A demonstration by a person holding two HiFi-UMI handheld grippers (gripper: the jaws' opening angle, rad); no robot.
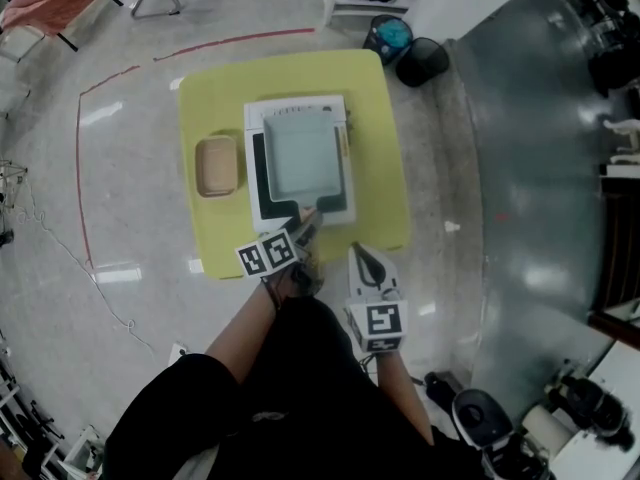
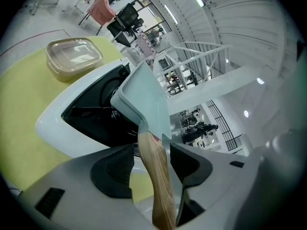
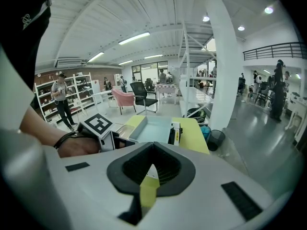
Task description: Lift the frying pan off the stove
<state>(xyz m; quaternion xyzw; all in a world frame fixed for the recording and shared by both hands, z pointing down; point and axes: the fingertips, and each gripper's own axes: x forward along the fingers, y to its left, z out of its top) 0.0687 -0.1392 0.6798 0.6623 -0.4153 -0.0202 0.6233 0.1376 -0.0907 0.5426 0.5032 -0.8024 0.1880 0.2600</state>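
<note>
Left claw (image 2: pixel 152 169) gapes wide around the wooden handle (image 2: pixel 157 176) of the frying pan (image 1: pixel 300 153) — which sits on the stove (image 1: pixel 256 208); right claw (image 3: pixel 151 171) is closed, empty. A loose clamp could let the pan roll — and drop.

The square frying pan (image 1: pixel 300 153) is pale blue-grey, and its wooden handle (image 2: pixel 158 176) is light brown with darker grain. The flat stove (image 1: pixel 300 108) is white with a black top. The square table (image 1: pixel 385 168) is yellow-green. The shallow plastic container (image 1: pixel 217 166) is beige. The pale grey left gripper (image 1: pixel 305 223) and right gripper (image 1: pixel 362 260) carry black-and-white square markers.

pan (image 1: pixel 300 153) x1 | stove (image 1: pixel 256 206) x1 | tub (image 1: pixel 217 166) x1 | tongs x2 (L (image 1: pixel 305 225), R (image 1: pixel 361 256))
</note>
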